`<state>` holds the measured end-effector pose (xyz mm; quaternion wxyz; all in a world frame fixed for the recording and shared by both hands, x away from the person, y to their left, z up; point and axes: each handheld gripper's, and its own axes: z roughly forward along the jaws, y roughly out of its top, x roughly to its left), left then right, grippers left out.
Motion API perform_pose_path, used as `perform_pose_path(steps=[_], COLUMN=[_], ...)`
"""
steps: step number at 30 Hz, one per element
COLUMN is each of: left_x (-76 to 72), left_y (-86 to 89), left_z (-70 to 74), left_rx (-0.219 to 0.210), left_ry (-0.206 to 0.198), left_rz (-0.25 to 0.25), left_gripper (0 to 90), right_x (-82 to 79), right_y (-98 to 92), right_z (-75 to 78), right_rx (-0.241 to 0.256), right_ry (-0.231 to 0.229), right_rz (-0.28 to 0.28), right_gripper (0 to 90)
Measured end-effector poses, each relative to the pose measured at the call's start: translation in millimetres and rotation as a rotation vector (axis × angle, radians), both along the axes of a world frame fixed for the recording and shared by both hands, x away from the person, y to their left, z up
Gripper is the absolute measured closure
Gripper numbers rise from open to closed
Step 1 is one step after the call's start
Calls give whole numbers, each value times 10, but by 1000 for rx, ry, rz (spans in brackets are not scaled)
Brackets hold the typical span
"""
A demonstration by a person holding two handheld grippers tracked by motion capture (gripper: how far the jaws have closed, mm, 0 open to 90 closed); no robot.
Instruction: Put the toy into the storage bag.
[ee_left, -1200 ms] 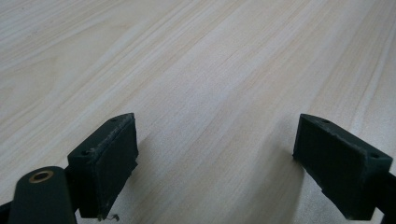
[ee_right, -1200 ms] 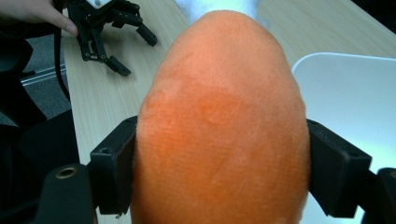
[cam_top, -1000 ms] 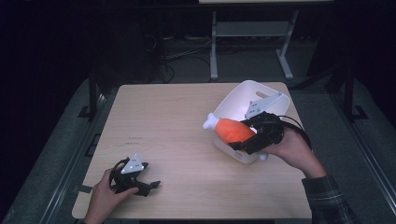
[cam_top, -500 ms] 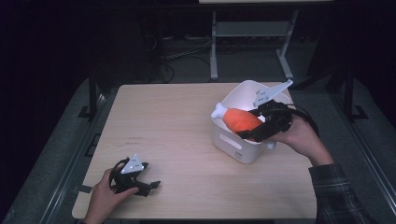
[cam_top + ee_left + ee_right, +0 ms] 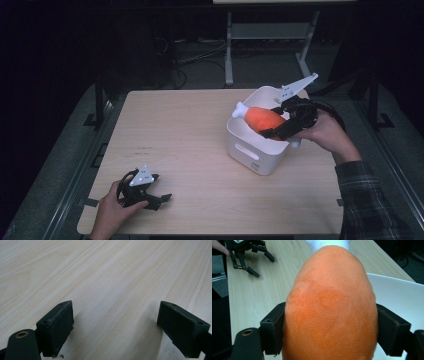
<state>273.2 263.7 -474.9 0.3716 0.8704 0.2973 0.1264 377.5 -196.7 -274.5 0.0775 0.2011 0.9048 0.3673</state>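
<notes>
High view: right tongs (image 5: 278, 126) hold a plush drumstick (image 5: 263, 118), orange body, white knob end, above the open top of a white plastic bin (image 5: 256, 150). Bin is squarish, rounded corners, smooth walls, a slot handle cut in its near wall. It stands on the pale wood-grain worktop (image 5: 190, 135), toward the right edge. The drumstick's white end pokes past the bin's left rim; the orange body lies over the bin's inside. Whether the plush touches the rim cannot be told here.

Right gripper view adds the grip: 2 black padded jaws press either side of the drumstick (image 5: 330, 307), closed on it. Nap is short and fuzzy with a faint rounder patch mid-body. White bin wall (image 5: 397, 295) shows to the right of the plush, worktop (image 5: 274, 282) to its left. Far off, up left of the bin, the left tongs (image 5: 258, 261) sit on the worktop.

Left gripper view: left tongs (image 5: 115, 325) spread wide apart, nothing between the matte, slightly frayed pads, bare wood grain (image 5: 112, 277) under them. In the high view they (image 5: 159, 200) rest low on the worktop, well apart from the bin, near the front left corner, a hand (image 5: 112, 210) around the body.
</notes>
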Motion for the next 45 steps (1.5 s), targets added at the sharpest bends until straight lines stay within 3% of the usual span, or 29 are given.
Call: perform_pose_path(steps=[6, 22, 45], left_x=[0, 0, -1], left_y=[2, 4, 4], left_z=[1, 3, 3], left_rx=[3, 8, 8], left_ry=[1, 0, 2], left_rz=[-1, -3, -3], left_gripper=[129, 129, 129], right_x=[124, 481, 643], right_y=[-26, -67, -30], right_z=[1, -211, -409], right_rx=[-13, -41, -78], right_ry=[-10, 52, 97], right_rz=[20, 32, 33], right_gripper=[211, 201, 166])
